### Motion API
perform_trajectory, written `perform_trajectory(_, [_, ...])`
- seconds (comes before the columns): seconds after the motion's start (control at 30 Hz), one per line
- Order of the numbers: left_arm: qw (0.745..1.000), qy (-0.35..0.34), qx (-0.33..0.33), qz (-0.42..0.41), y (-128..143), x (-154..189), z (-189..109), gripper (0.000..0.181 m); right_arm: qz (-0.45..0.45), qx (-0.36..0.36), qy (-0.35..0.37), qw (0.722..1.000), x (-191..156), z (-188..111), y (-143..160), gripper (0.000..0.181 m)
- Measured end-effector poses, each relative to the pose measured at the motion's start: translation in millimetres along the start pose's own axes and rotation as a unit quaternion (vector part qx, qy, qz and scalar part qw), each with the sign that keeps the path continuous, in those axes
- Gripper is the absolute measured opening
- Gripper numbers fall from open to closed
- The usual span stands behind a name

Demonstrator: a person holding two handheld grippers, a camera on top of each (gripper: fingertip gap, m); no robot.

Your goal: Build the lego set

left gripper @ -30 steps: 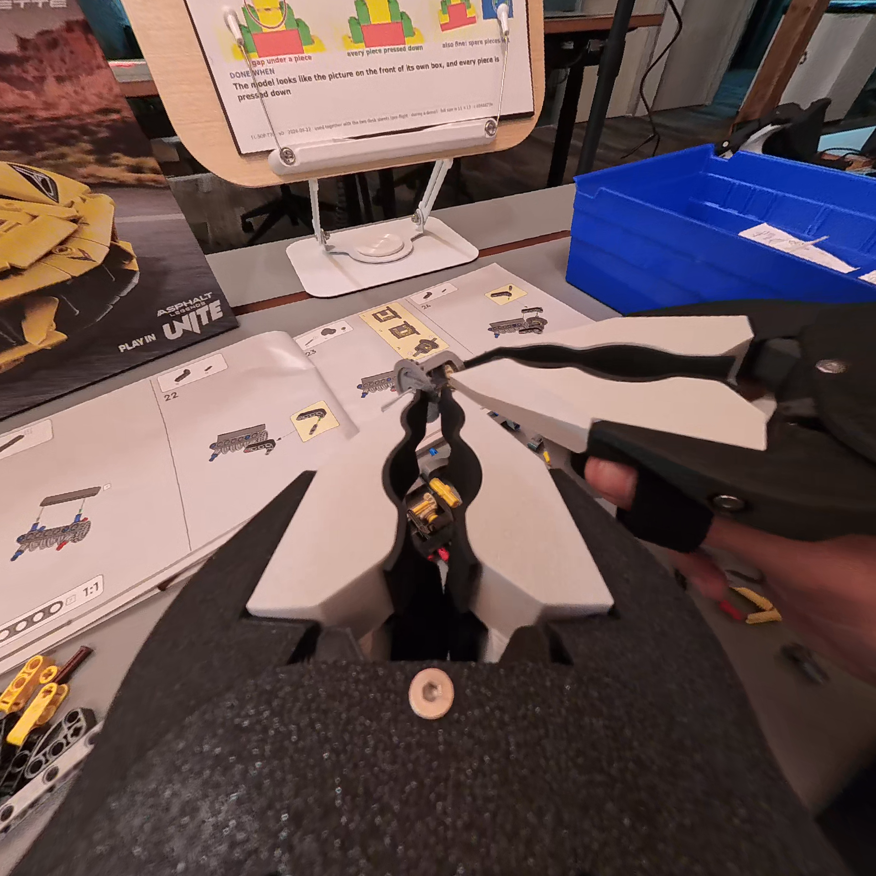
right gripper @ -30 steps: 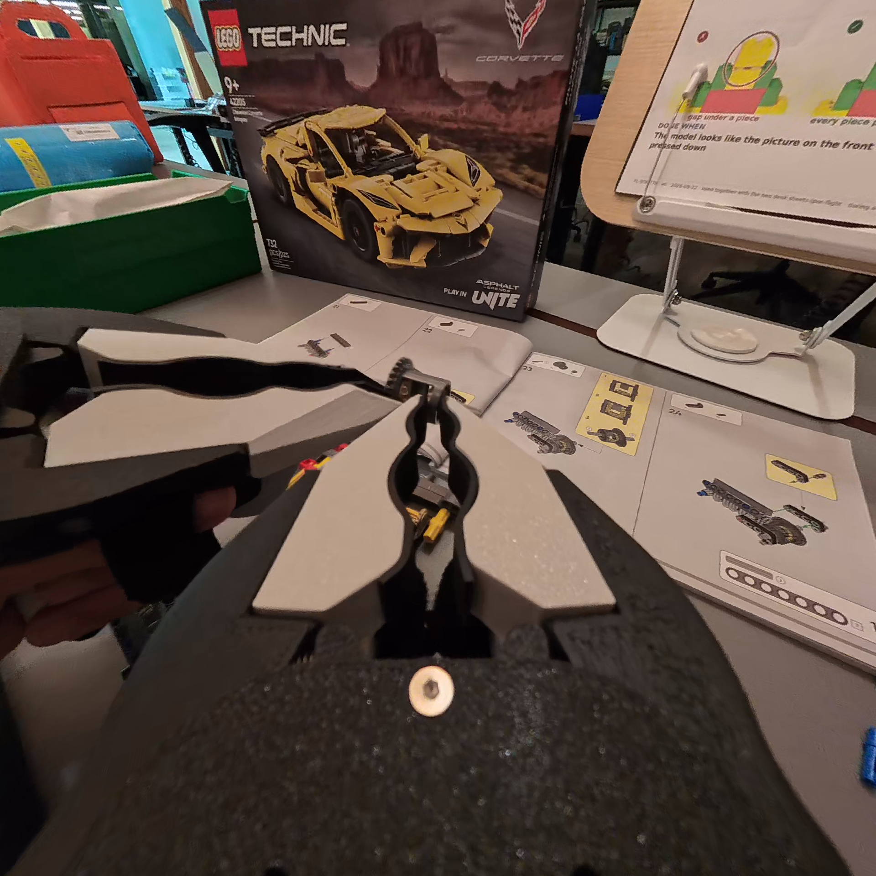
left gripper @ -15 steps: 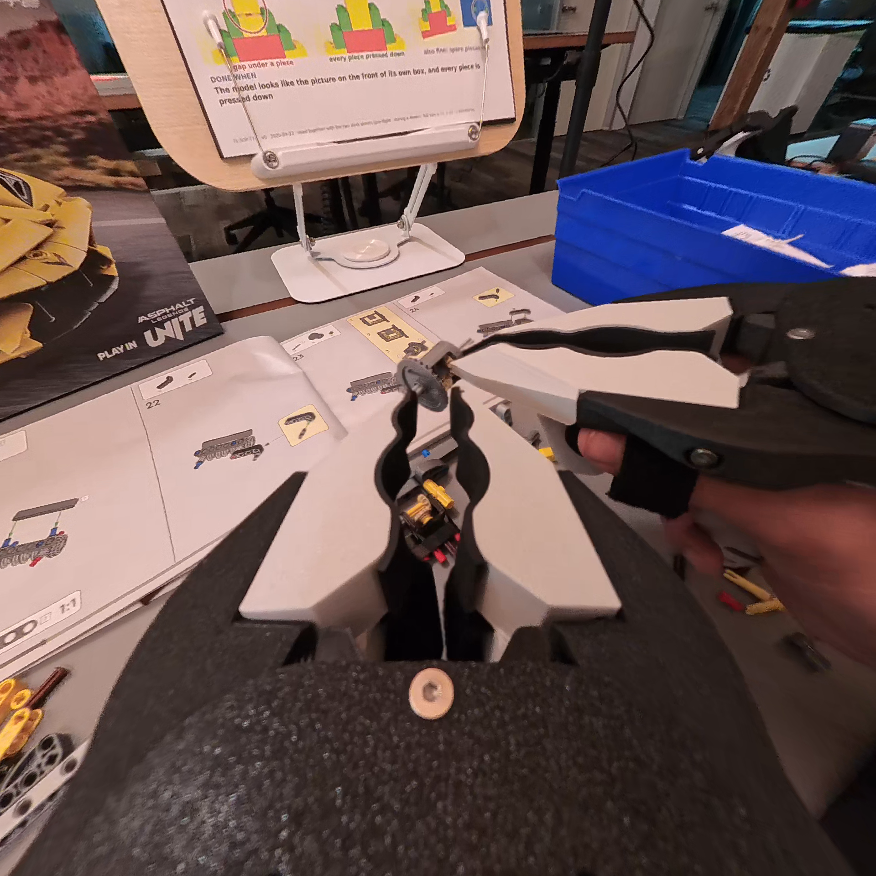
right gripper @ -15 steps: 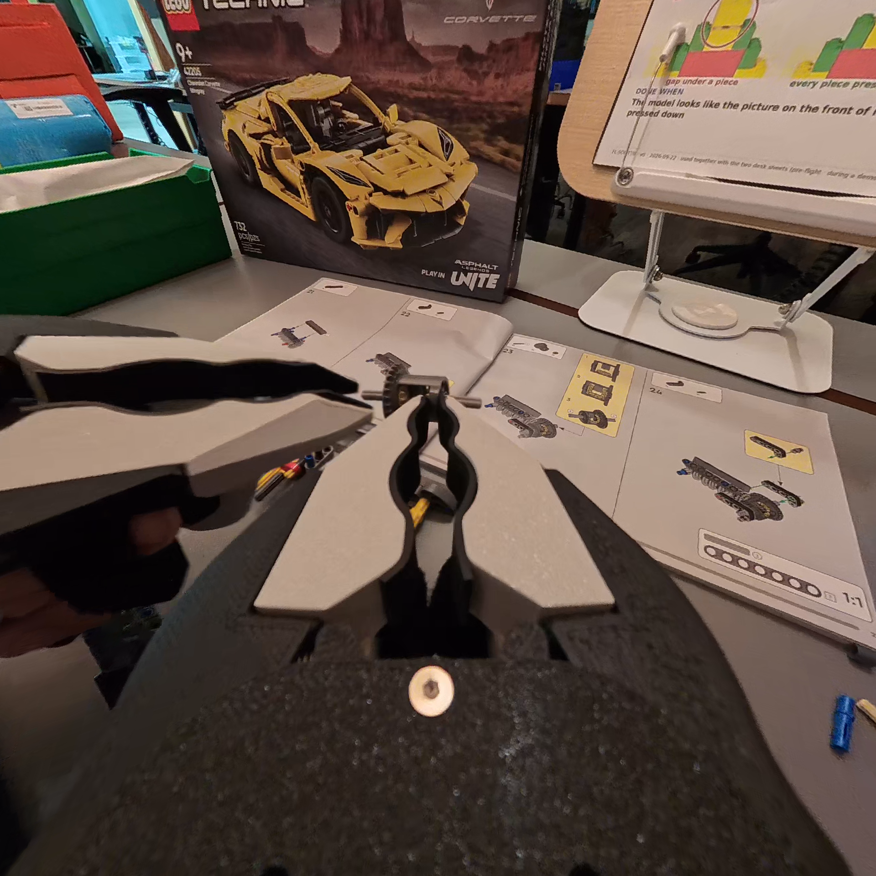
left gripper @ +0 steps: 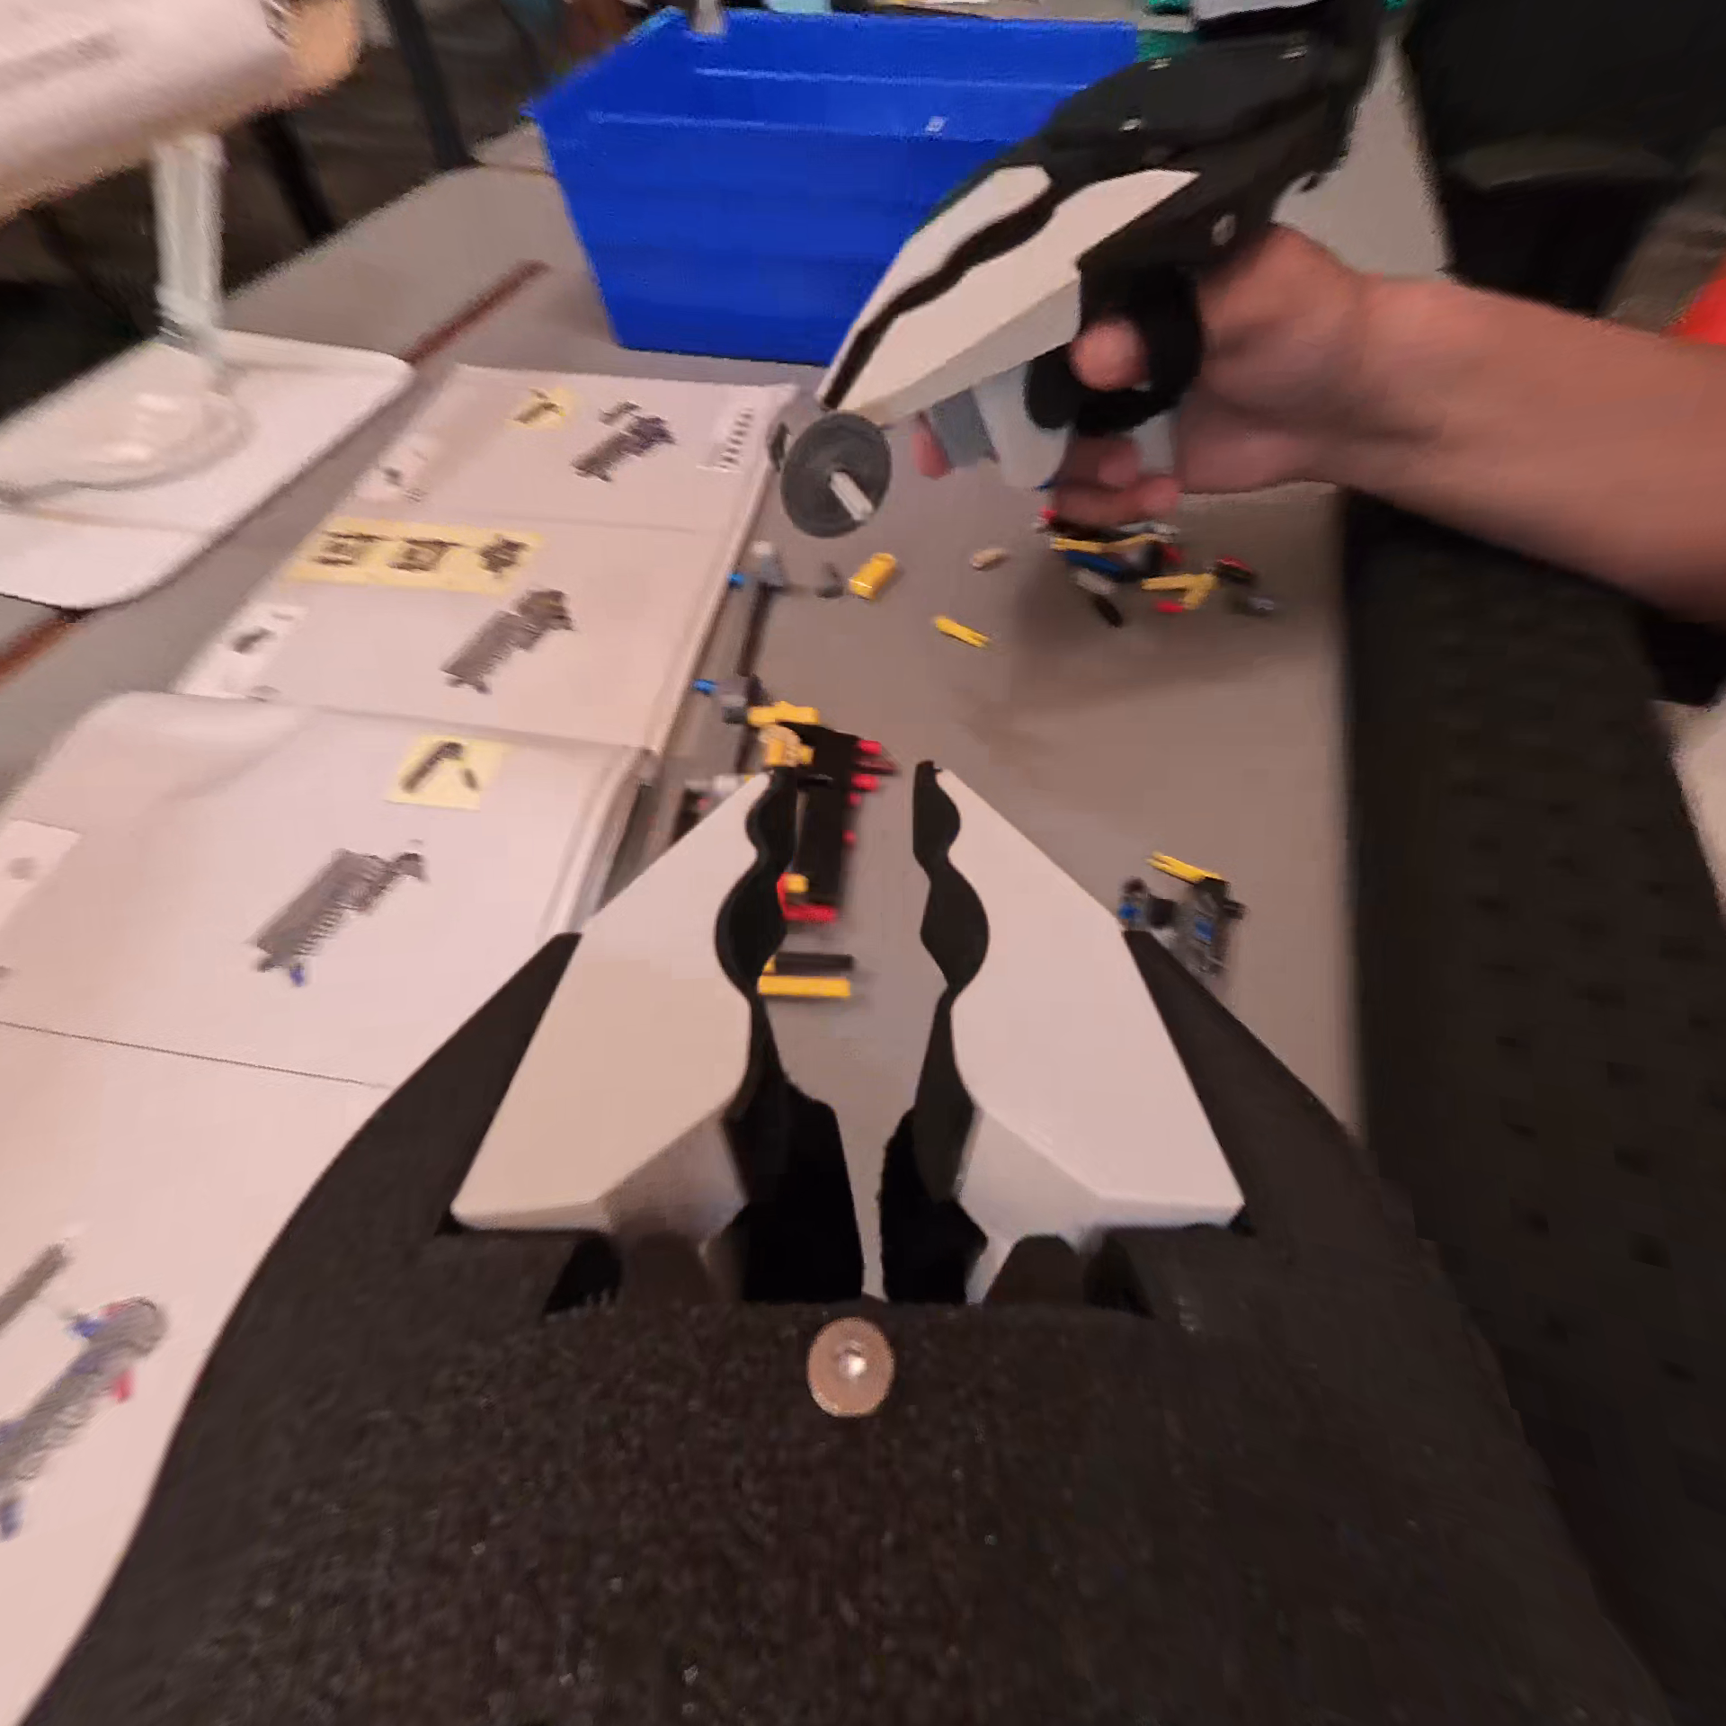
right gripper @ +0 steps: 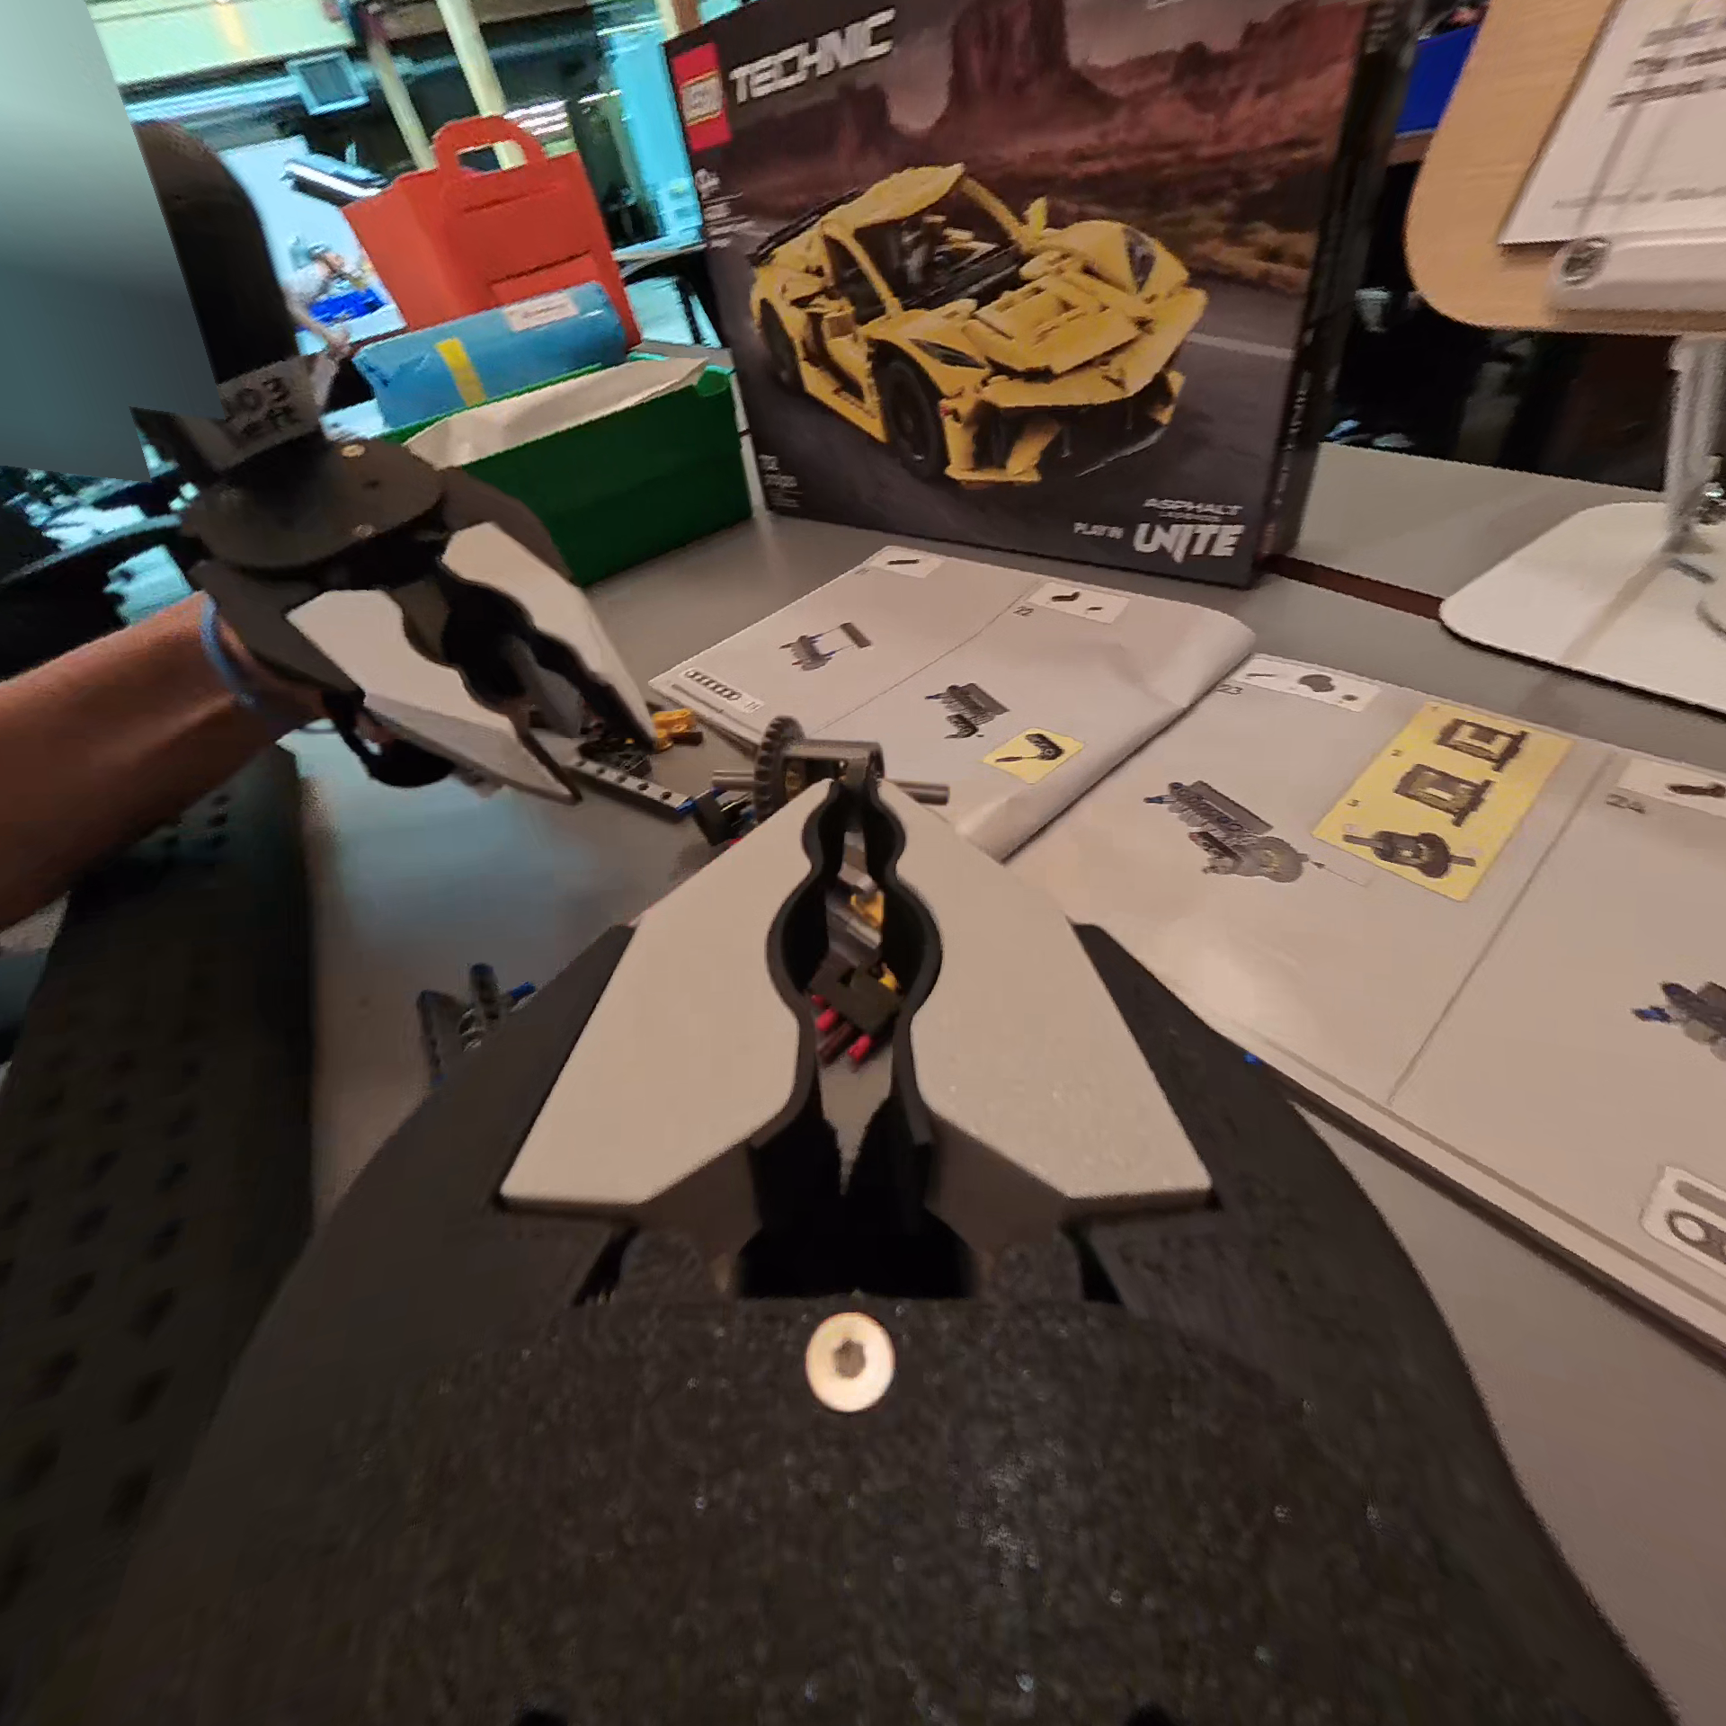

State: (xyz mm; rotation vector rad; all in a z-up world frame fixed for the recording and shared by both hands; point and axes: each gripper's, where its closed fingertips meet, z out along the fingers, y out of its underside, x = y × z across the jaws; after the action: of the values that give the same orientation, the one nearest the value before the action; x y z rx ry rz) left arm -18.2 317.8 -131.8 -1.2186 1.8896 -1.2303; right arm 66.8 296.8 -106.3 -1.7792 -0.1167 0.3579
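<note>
A grey surface (left gripper: 1074, 747) fills the space, with a blue bin (left gripper: 794, 187) at its far edge and the set's box (right gripper: 1009, 280) standing behind the open instruction booklet (right gripper: 1401, 887). A bare stretch lies between booklet and scattered loose pieces (left gripper: 1121, 570). The left gripper (left gripper: 845, 780) hangs spread and empty over a black-and-yellow assembly (left gripper: 822, 822). The right gripper (right gripper: 845, 780) is pinching a grey gear-and-axle piece (right gripper: 803, 752), raised above the surface.

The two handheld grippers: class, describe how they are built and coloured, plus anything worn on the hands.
Each gripper, left and right, has pale grey wedge-shaped fingers with wavy black inner pads, on a textured black body with one round silver screw. A black fingerless glove covers the right hand.
</note>
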Motion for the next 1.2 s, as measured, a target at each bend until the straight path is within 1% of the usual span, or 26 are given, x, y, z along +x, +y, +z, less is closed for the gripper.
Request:
perform_trajectory(0.1, [0.998, 0.066, 0.011, -0.015, 4, 25, -8, 0.028, -0.006, -0.013, -0.062, 0.998, -18, -3, 4, 0.002])
perform_trajectory(0.13, [0.997, 0.079, -0.001, -0.009, 8, 33, -7, 0.028, -0.012, -0.022, -0.095, 0.995, -28, -6, 7, 0.003])
perform_trajectory(0.2, [0.994, 0.096, -0.044, 0.020, 23, 50, -6, 0.028, -0.008, -0.053, -0.169, 0.984, -53, -15, 16, 0.002])
perform_trajectory(0.23, [0.993, 0.095, -0.065, 0.037, 30, 57, -5, 0.027, -0.011, -0.075, -0.182, 0.980, -58, -18, 23, 0.002])
perform_trajectory(0.33, [0.988, 0.081, -0.105, 0.080, 41, 71, -4, 0.028, -0.012, -0.146, -0.185, 0.972, -57, -24, 49, 0.003])
perform_trajectory(0.4, [0.985, 0.066, -0.121, 0.104, 44, 75, -5, 0.027, -0.003, -0.165, -0.188, 0.968, -60, -25, 58, 0.003])
perform_trajectory(0.43, [0.984, 0.058, -0.128, 0.113, 45, 77, -5, 0.027, -0.008, -0.169, -0.195, 0.966, -64, -25, 61, 0.003])
perform_trajectory(0.5, [0.981, 0.049, -0.135, 0.128, 46, 81, -3, 0.027, -0.022, -0.159, -0.185, 0.969, -66, -22, 61, 0.003])
perform_trajectory(0.57, [0.979, 0.026, -0.138, 0.150, 46, 76, 0, 0.026, -0.038, -0.163, -0.178, 0.970, -69, -21, 65, 0.003])
perform_trajectory(0.6, [0.977, 0.014, -0.142, 0.161, 46, 73, 1, 0.028, -0.057, -0.163, -0.170, 0.970, -68, -19, 68, 0.003])
perform_trajectory(0.67, [0.975, -0.006, -0.141, 0.172, 46, 64, -1, 0.032, -0.076, -0.166, -0.172, 0.968, -72, -18, 74, 0.003])
perform_trajectory(0.77, [0.982, 0.020, -0.131, 0.138, 53, 65, -1, 0.040, -0.073, -0.168, -0.175, 0.968, -77, -15, 77, 0.003])
perform_trajectory(0.83, [0.981, 0.030, -0.130, 0.139, 59, 66, 3, 0.045, -0.084, -0.165, -0.173, 0.967, -80, -13, 75, 0.003])
perform_trajectory(0.9, [0.980, 0.021, -0.125, 0.153, 59, 64, 6, 0.044, -0.094, -0.166, -0.177, 0.966, -84, -10, 77, 0.003])
perform_trajectory(0.93, [0.979, 0.008, -0.124, 0.161, 56, 61, 7, 0.045, -0.100, -0.179, -0.168, 0.964, -81, -9, 83, 0.003])
perform_trajectory(1.0, [0.979, -0.037, -0.105, 0.170, 40, 56, 3, 0.051, -0.106, -0.202, -0.152, 0.962, -75, -9, 92, 0.003])
perform_trajectory(1.03, [0.980, -0.061, -0.086, 0.166, 28, 56, -2, 0.049, -0.107, -0.205, -0.154, 0.961, -75, -9, 94, 0.003])
perform_trajectory(1.1, [0.982, -0.089, -0.066, 0.152, 15, 66, -14, 0.032, -0.111, -0.206, -0.150, 0.960, -74, -9, 95, 0.003])
perform_trajectory(1.13, [0.983, -0.092, -0.067, 0.145, 15, 76, -16, 0.027, -0.114, -0.204, -0.147, 0.961, -73, -9, 94, 0.003])
perform_trajectory(1.17, [0.982, -0.098, -0.076, 0.139, 19, 85, -16, 0.019, -0.111, -0.204, -0.150, 0.961, -74, -9, 94, 0.003])
perform_trajectory(1.2, [0.980, -0.109, -0.094, 0.136, 27, 93, -13, 0.016, -0.108, -0.207, -0.152, 0.960, -74, -9, 95, 0.003])
